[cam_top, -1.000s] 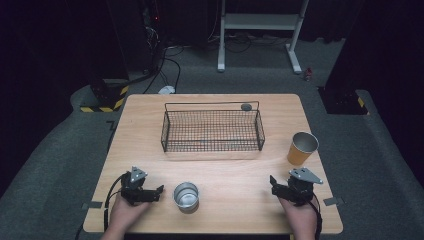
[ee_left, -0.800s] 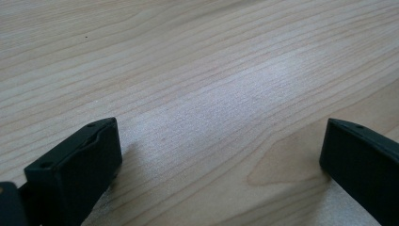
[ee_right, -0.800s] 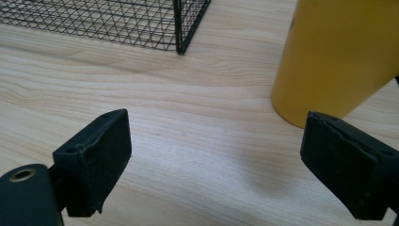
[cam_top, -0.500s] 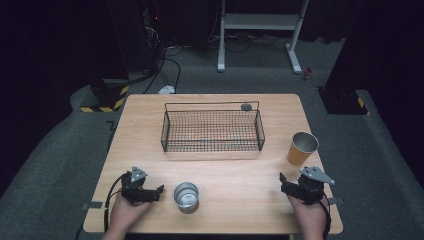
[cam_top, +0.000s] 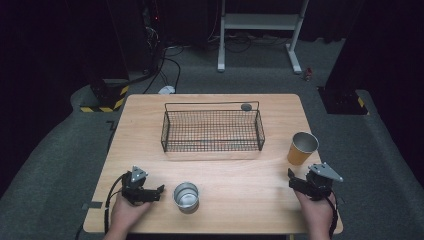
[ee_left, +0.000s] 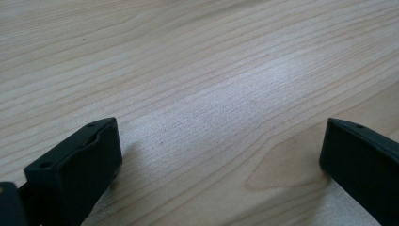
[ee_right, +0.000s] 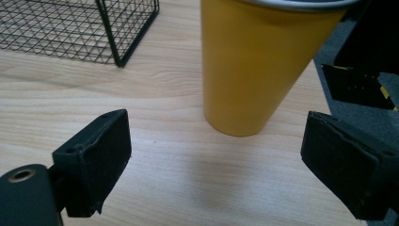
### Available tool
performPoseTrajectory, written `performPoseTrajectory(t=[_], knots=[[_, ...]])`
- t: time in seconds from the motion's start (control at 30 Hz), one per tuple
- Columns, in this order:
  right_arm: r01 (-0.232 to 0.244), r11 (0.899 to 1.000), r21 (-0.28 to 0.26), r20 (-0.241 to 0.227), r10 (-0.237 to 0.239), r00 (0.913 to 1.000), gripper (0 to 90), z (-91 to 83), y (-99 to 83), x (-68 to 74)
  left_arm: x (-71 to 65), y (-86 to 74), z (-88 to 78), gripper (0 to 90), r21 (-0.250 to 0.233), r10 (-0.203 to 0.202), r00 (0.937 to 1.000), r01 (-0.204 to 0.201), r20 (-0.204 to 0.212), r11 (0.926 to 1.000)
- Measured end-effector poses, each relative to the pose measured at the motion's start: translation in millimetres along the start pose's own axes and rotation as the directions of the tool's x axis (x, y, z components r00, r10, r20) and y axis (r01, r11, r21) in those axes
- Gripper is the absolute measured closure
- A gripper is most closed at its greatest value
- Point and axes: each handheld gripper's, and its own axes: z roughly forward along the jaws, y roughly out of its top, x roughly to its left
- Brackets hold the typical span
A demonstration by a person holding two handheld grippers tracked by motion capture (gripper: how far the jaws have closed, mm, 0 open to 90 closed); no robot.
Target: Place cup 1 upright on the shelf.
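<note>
A yellow paper cup (cam_top: 302, 148) (ee_right: 254, 61) stands upright near the table's right edge. My right gripper (cam_top: 296, 181) (ee_right: 219, 127) sits just in front of it, open, with the cup ahead of its wide-apart jaws and apart from them. A shiny metal cup (cam_top: 186, 196) stands at the front centre. My left gripper (cam_top: 158, 192) (ee_left: 221, 141) rests on the table to the left of that cup, pointing at it, open with only bare wood between its jaws.
A black wire basket (cam_top: 212, 131) (ee_right: 117, 28) stands in the middle of the wooden table (cam_top: 235, 170), with a small dark round object (cam_top: 246, 106) at its back rim. The table's right edge (cam_top: 330, 165) is close to my right gripper, with grey floor beyond.
My right gripper has moved to the right, ending just in front of the yellow cup. The left gripper and both cups have stayed put.
</note>
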Motion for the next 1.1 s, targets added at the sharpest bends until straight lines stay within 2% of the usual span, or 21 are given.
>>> performPoseTrajectory(t=[0.2, 0.63, 0.77, 0.87, 0.97, 1.1], knots=[[0.000, 1.000, -0.006, 0.014, 0.000, 0.9999, 9.0, 1.2, 4.3, -8.1, -0.7, -0.3, -0.4, 0.0, 0.000, -0.005, 1.0000, 0.005, -0.005, 1.0000], [0.006, 1.000, -0.030, 0.041, -0.005, 0.9991, 9.0, 9.9, 16.8, -14.9, -1.3, 0.3, -0.1, 0.6, 0.000, 0.003, 1.0000, -0.003, -0.003, 1.0000], [-0.007, 0.999, -0.037, 0.046, 0.008, 0.9989, 9.0, 15.1, 21.6, -18.2, -1.0, 0.5, 0.2, 0.2, 0.001, 0.005, 1.0000, -0.005, 0.002, 1.0000], [-0.020, 0.999, -0.050, 0.040, 0.022, 0.9990, 9.0, 19.6, 24.7, -22.9, -1.0, 0.5, 0.2, 0.2, 0.001, 0.006, 1.0000, -0.006, 0.003, 1.0000], [-0.048, 0.997, -0.061, 0.008, 0.048, 0.9988, 9.0, 27.3, 29.2, -27.2, -1.5, 0.5, 0.4, 0.2, 0.000, 0.000, 1.0000, 0.000, 0.005, 1.0000], [-0.058, 0.996, -0.064, -0.008, 0.058, 0.9983, 9.0, 35.1, 32.5, -29.0, -1.5, 0.5, 0.4, 0.2, -0.001, 0.000, 1.0000, 0.000, 0.005, 1.0000]])
